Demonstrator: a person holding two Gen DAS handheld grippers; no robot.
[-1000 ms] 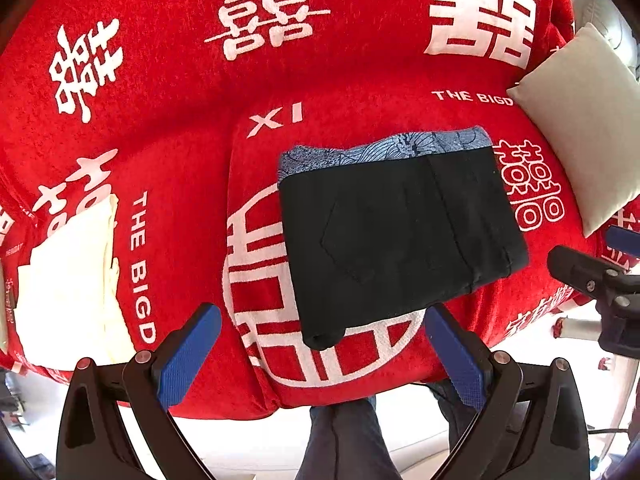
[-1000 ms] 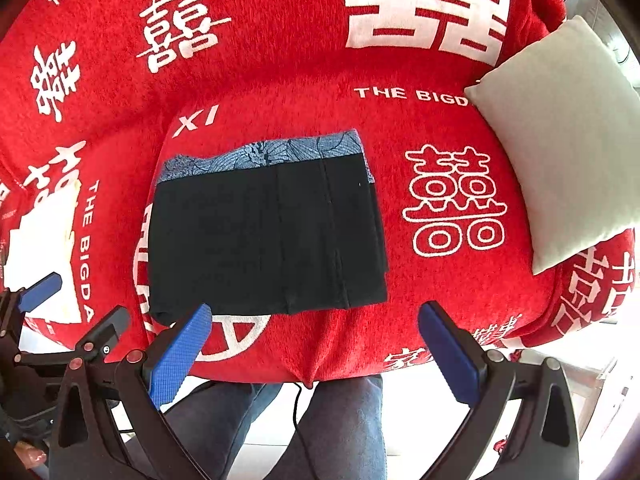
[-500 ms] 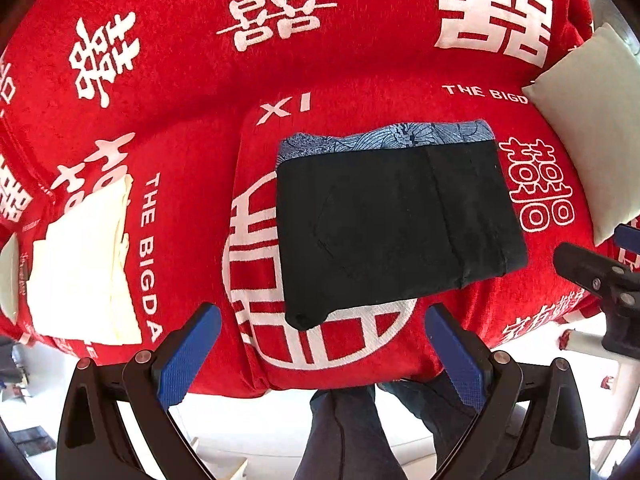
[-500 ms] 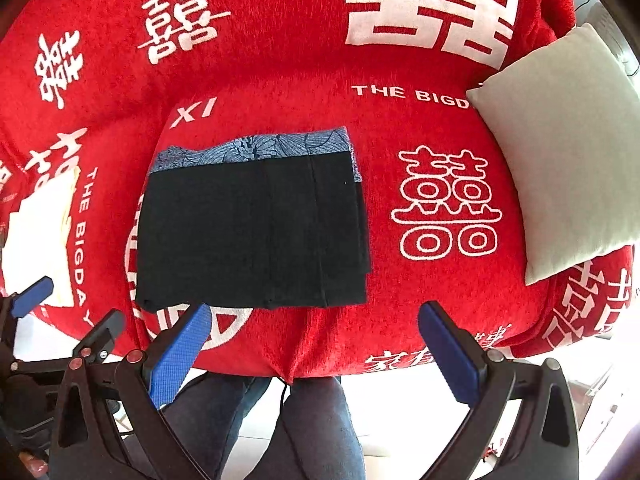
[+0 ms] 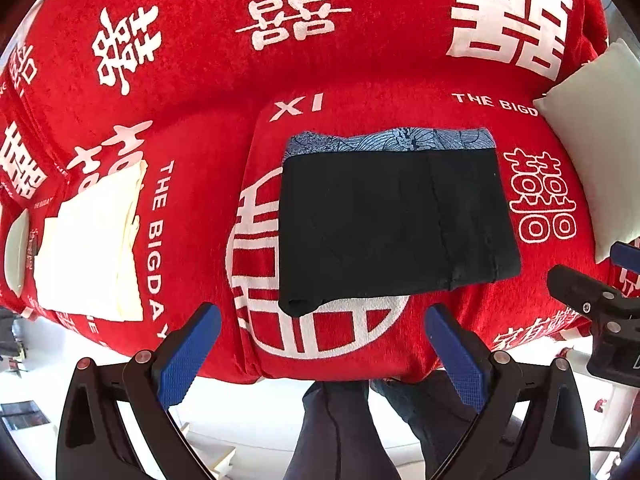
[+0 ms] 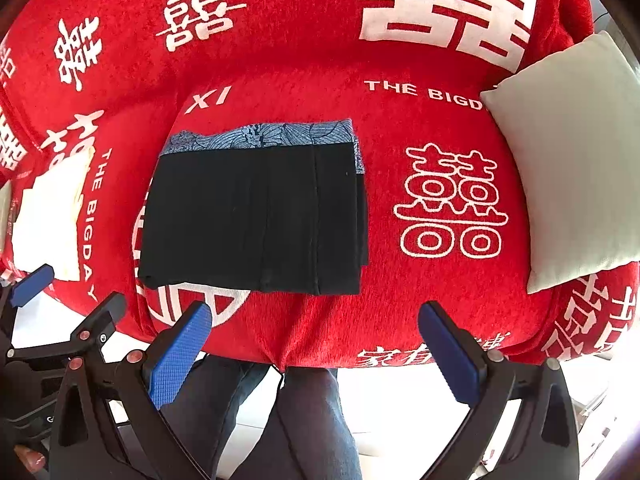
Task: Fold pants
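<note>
Pants [image 5: 392,224], flat black folded rectangle

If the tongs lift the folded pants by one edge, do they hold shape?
Probably not. The pants are soft cloth in stacked layers, so one-edge lifting likely unfolds them and they droop. The loose roll at the front left corner suggests layers shift easily. Pushed across the nubby red cover, they would likely bunch.

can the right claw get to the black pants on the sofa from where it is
Probably yes. The right claw hangs open above the sofa's front edge, nothing between it and the folded black pants; the white cushion sits well aside.
</note>
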